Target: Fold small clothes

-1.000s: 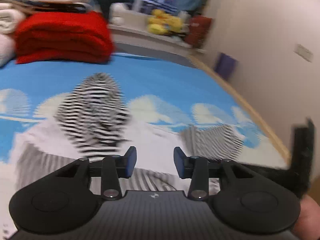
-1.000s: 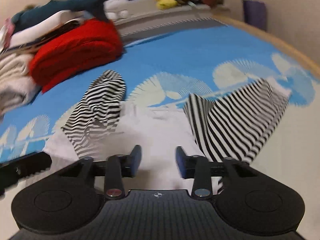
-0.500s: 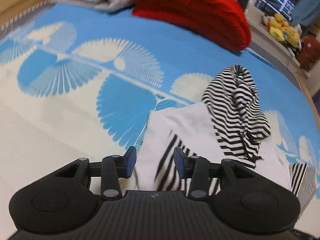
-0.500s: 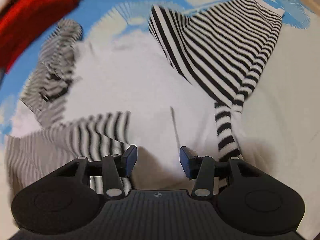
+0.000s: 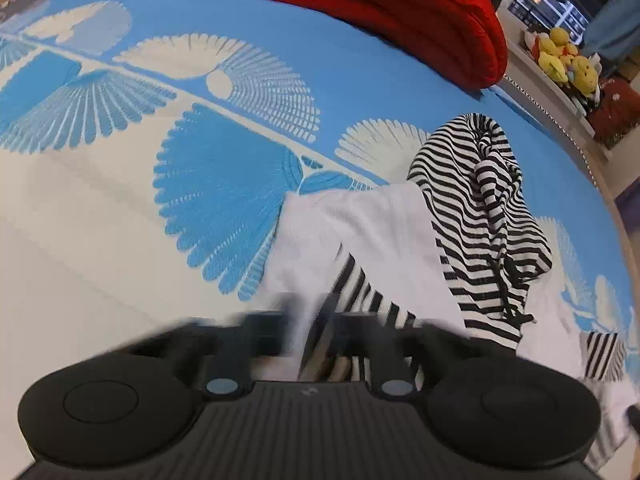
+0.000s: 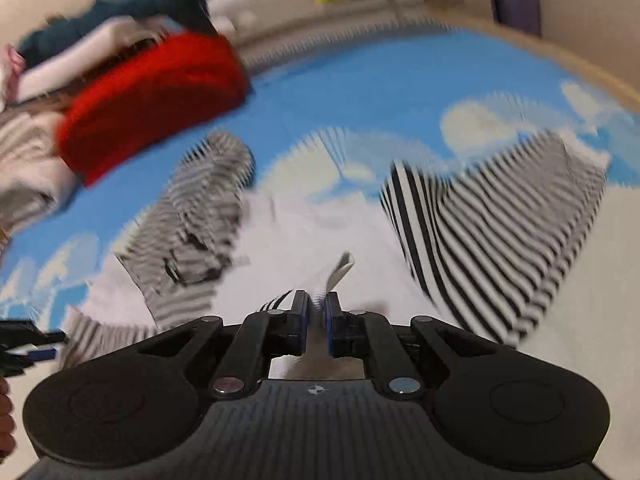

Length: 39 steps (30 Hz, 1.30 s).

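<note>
Striped garment [image 6: 492, 216]: hem pinched in right gripper [image 6: 318, 312], jaws just closed; left gripper [image 5: 316, 336] (blurred) clamped on hem too.

No words, numbers or brand names could be read in either view. The only mark was a small pale emblem on the ribbed black body of each gripper, just behind the fingers: on the left gripper [image 5: 314, 328] it showed as a tiny light speck, too small to make out, and on the right gripper [image 6: 316, 312] as a small round sign crossed by lines, without letters. A red bag [image 5: 614, 110] on the shelf beside the bed carried a pale round spot that was too small and blurred to read.
</note>
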Tool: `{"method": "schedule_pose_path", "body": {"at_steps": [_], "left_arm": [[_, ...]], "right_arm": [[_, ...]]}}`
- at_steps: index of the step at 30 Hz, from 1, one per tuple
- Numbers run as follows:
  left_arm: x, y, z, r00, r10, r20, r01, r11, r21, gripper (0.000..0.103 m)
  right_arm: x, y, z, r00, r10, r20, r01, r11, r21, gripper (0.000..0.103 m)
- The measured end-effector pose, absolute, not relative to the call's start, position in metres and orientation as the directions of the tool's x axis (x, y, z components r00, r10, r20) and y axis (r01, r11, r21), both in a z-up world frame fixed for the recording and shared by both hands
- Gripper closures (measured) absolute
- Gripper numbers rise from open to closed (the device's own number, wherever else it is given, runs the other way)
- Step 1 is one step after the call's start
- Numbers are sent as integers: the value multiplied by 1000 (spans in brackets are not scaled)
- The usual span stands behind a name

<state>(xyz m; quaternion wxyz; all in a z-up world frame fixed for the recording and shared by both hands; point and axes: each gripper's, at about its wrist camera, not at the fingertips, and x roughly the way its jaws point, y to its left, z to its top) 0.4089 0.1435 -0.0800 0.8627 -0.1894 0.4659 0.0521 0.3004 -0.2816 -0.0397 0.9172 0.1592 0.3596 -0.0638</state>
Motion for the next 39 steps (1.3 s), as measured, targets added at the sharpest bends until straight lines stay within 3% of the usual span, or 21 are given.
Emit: {"method": "schedule_pose_path", "body": {"at_steps": [5, 6, 9, 11, 16, 18, 22, 23, 27, 32, 37, 39], "left_arm": [[399, 145, -38, 703, 28, -711, -280, 929, -240, 100], [399, 145, -37, 701, 18, -712, -273, 930, -245, 100], [404, 146, -45, 643, -14, -766, -287, 923, -257, 96], [400, 143, -42, 629, -30, -777, -281, 923, -263, 94], [383, 121, -29, 580, -111, -807, -146, 960, -237, 92], [376, 117, -43, 517, -160, -841, -126, 958, -259, 91], [372, 117, -100, 289, -41, -956, -161, 983, -91, 88], [370, 121, -101, 295, -33, -955, -179, 980, -89, 79], [362, 101, -64, 406, -55, -912, -65, 994, -89, 78], [360, 87, -98, 252, -33, -967, -57, 997, -49, 78], [344, 72, -18, 452, -47, -891, -76, 993, -91, 74], [335, 57, 19, 531, -54, -846, -55, 994, -98, 64]], "right_arm": [[293, -285, -22, 833, 0, -554, 182, 944, 274, 95], [296, -285, -27, 816, -21, -578, 200, 948, 248, 95], [316, -298, -65, 641, -61, -765, 319, 928, 194, 92], [318, -313, -86, 555, -87, -828, 427, 883, 193, 91], [317, -318, -80, 583, -72, -809, 409, 887, 216, 86], [318, -311, -84, 577, -22, -817, 366, 900, 235, 78], [320, -299, -111, 420, -13, -907, 361, 920, 154, 77], [320, -297, -110, 415, -44, -909, 364, 924, 122, 77], [320, -295, -95, 473, -24, -881, 343, 926, 159, 76], [316, -296, -107, 395, -23, -918, 338, 933, 122, 76], [307, -314, -73, 511, -20, -860, 345, 921, 183, 76], [301, -326, -59, 561, -29, -828, 348, 915, 204, 76]]}}
